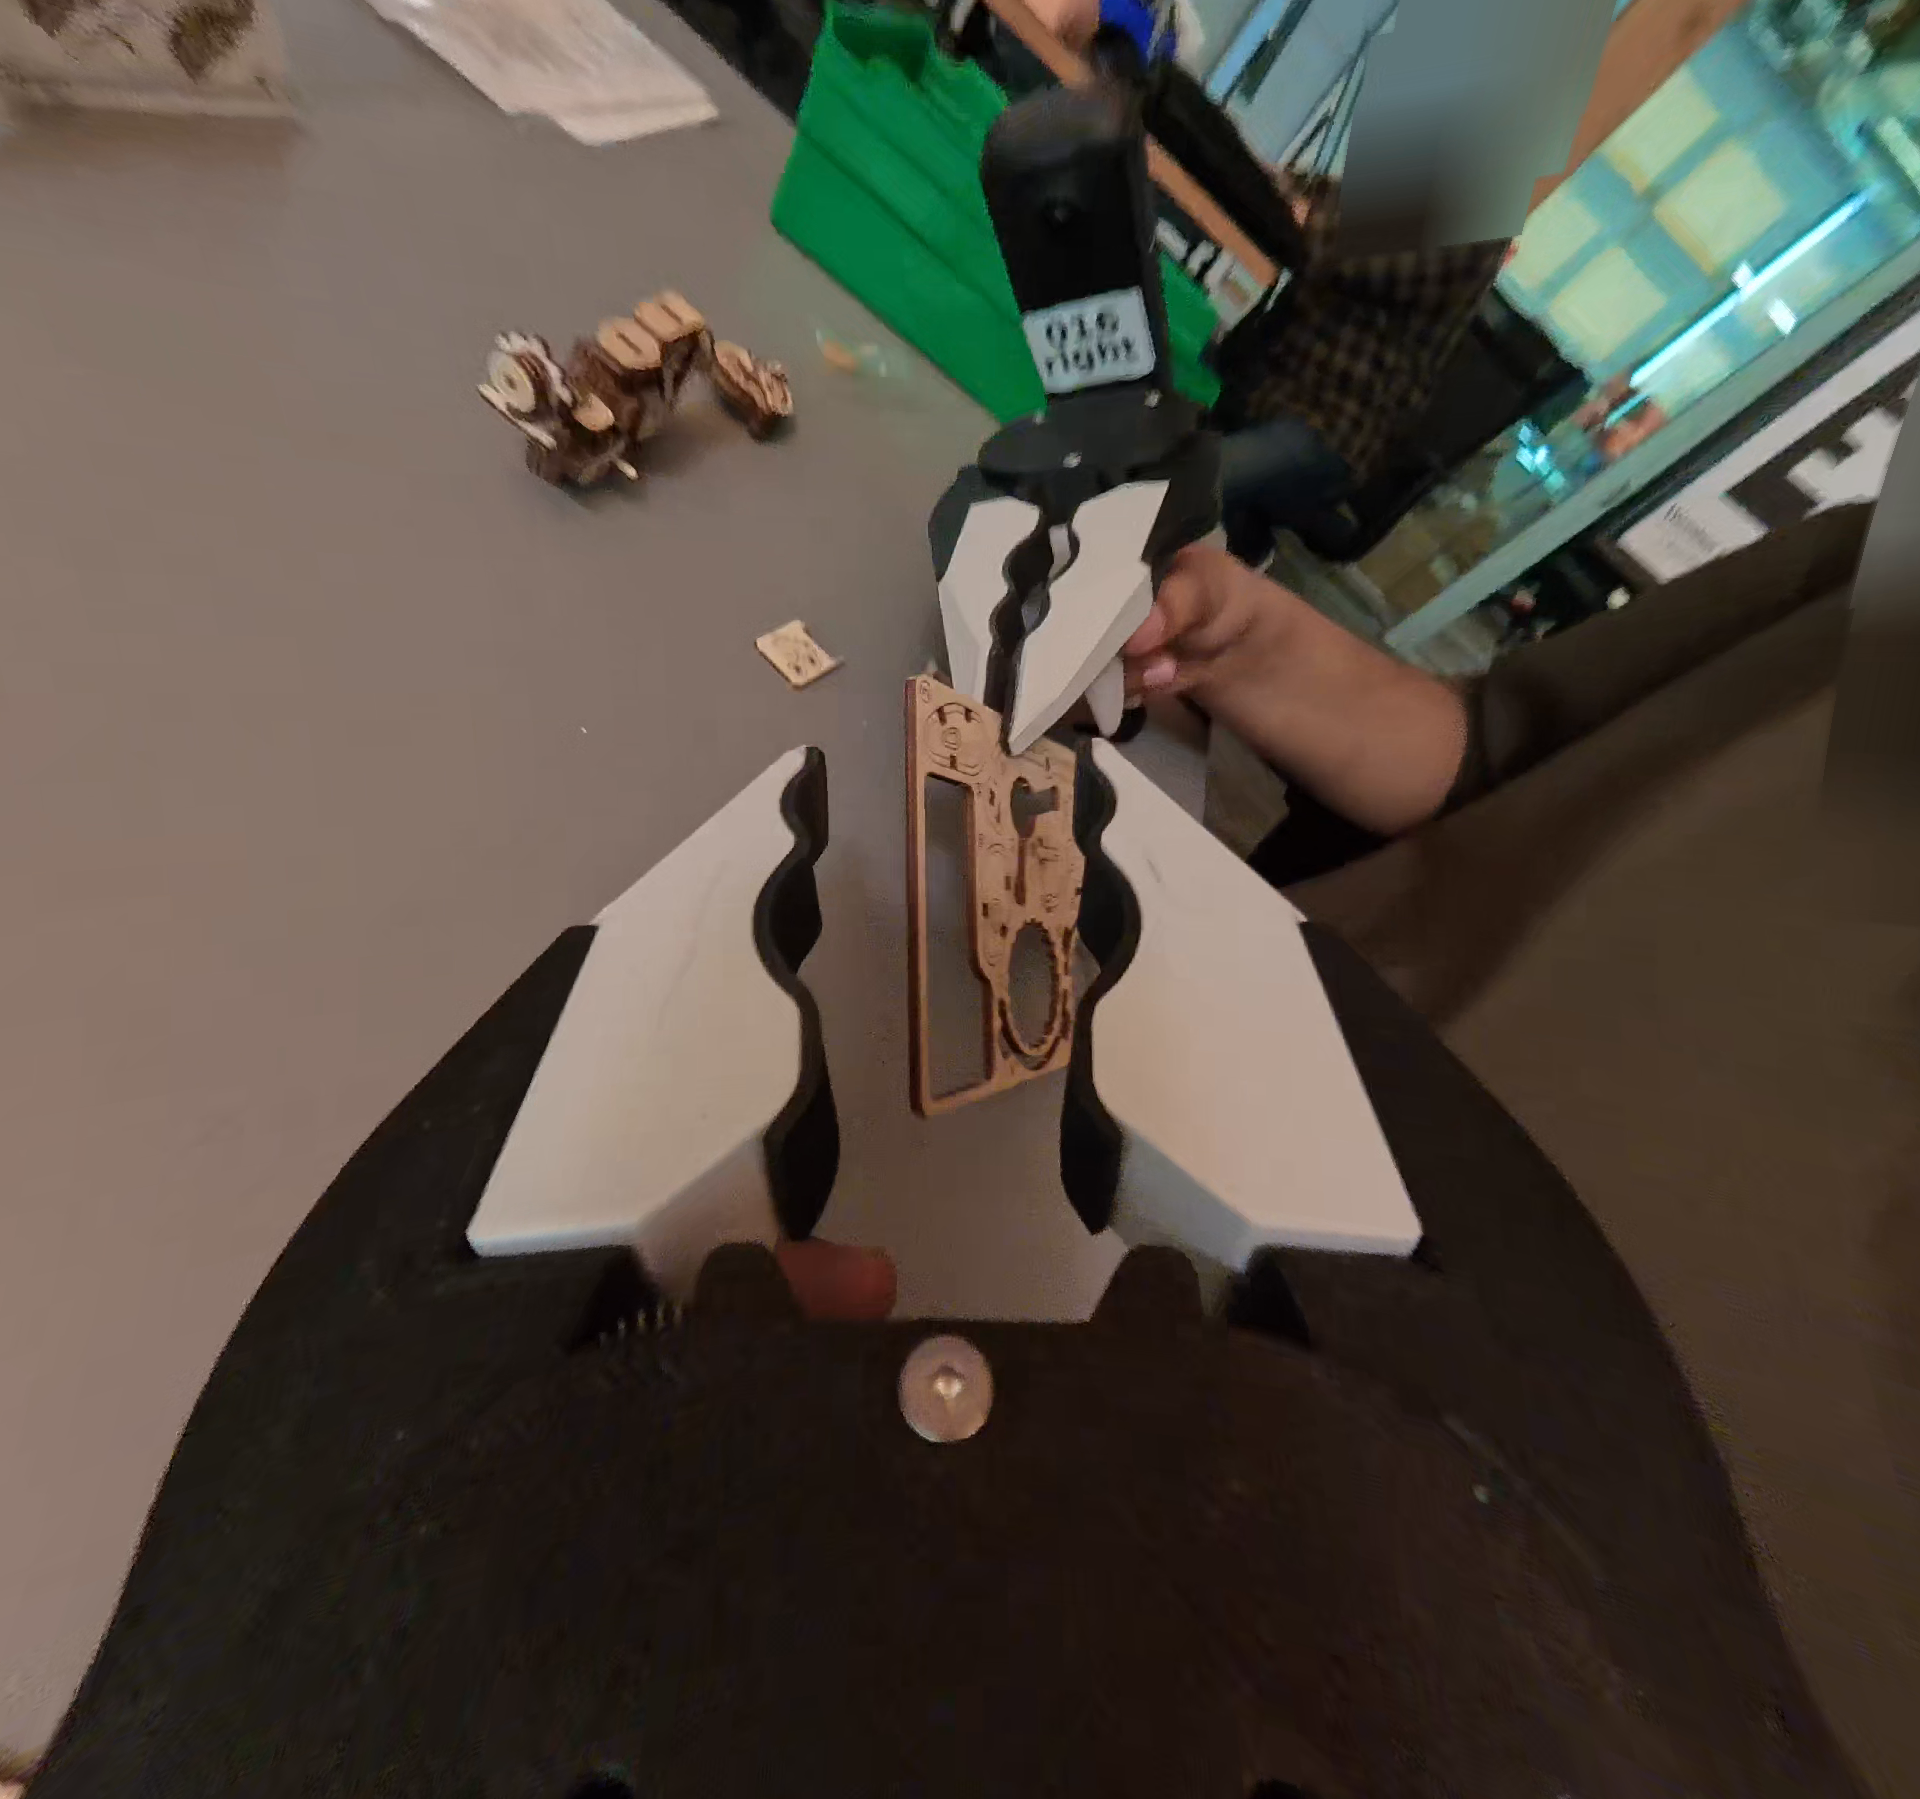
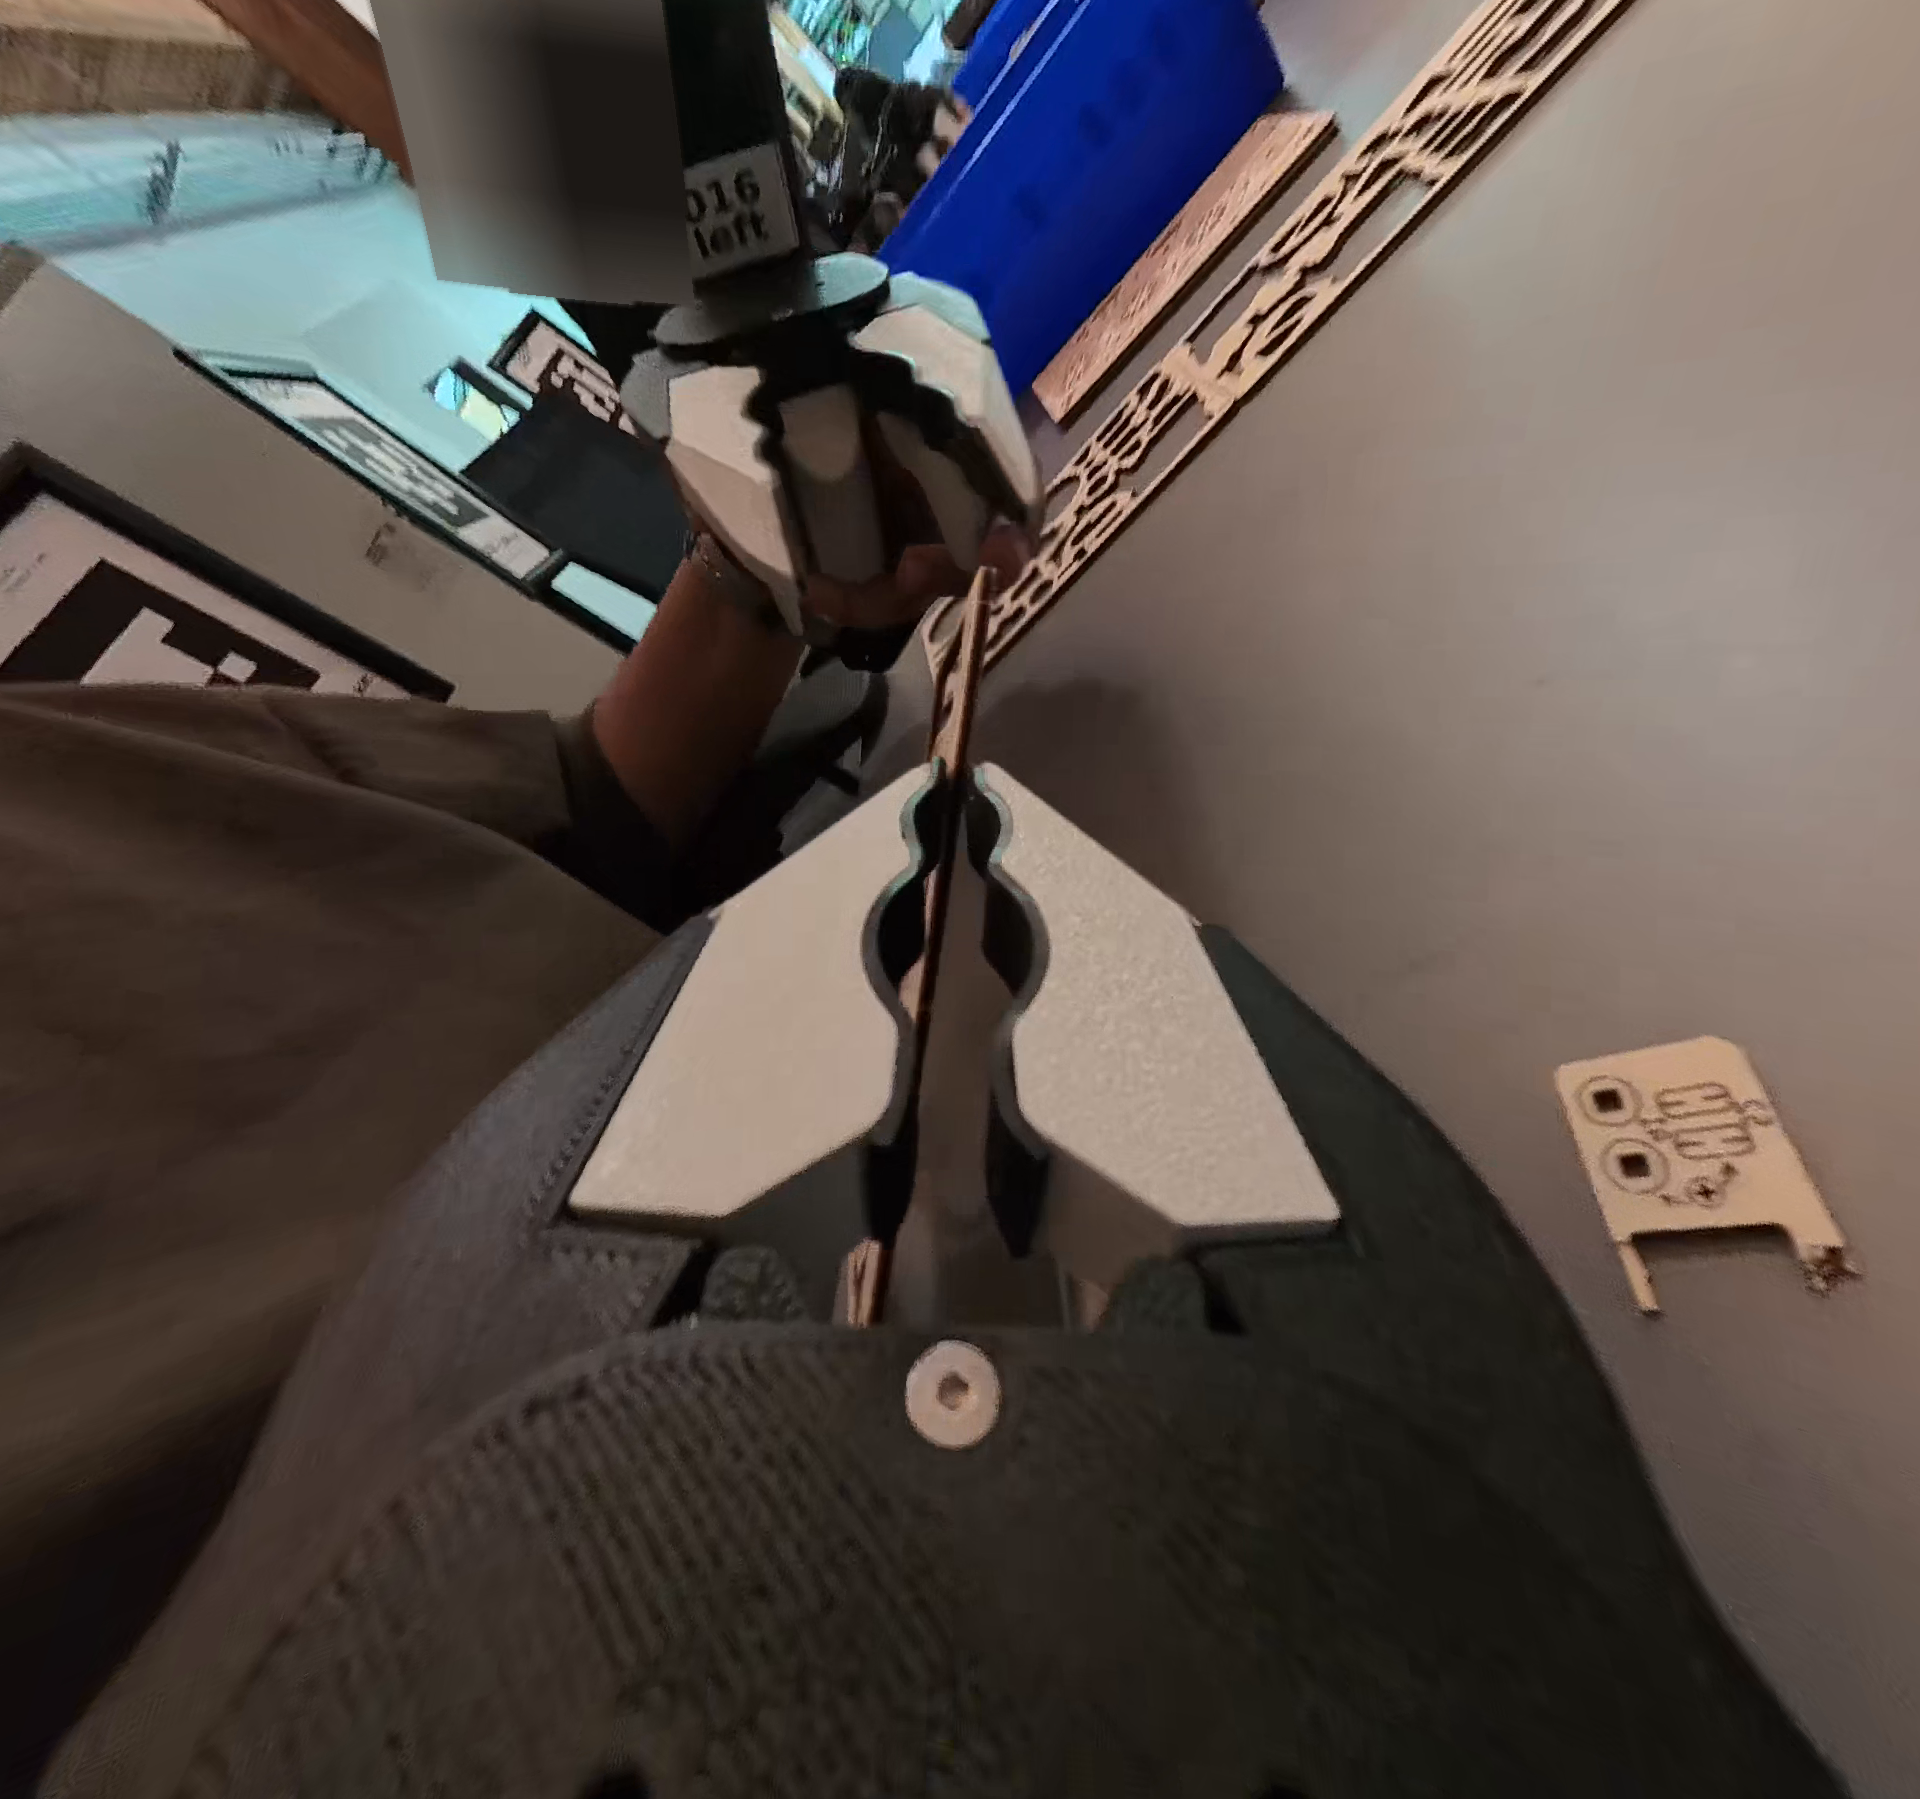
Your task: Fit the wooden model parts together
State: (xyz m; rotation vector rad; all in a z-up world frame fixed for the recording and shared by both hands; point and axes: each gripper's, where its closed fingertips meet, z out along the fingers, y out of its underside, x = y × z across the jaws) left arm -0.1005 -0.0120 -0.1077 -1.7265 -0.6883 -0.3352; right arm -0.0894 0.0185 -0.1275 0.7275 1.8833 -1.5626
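Note:
A thin laser-cut wooden sheet (image 1: 940,918) with cut-out holes hangs upright above the grey table (image 1: 260,710). My right gripper (image 1: 1023,721) is shut on its top edge. In the right wrist view the sheet (image 2: 961,710) shows edge-on, pinched between the right gripper's (image 2: 956,783) fingertips. My left gripper (image 1: 951,762) is open, with the sheet between its fingers, close to the right-hand finger (image 1: 1195,1001); I cannot tell whether they touch. It also shows in the right wrist view (image 2: 904,565), open. A part-built wooden model (image 1: 623,388) stands farther back on the table.
A small flat wooden piece (image 1: 797,653) (image 2: 1704,1157) lies on the table. A long emptied wooden fret sheet (image 2: 1299,295) and another sheet (image 2: 1195,263) lie beyond it. A green bin (image 1: 894,191) and a blue bin (image 2: 1091,139) stand at the table's edge. The tips of one gripper are about 5 cm away from the tips of the other.

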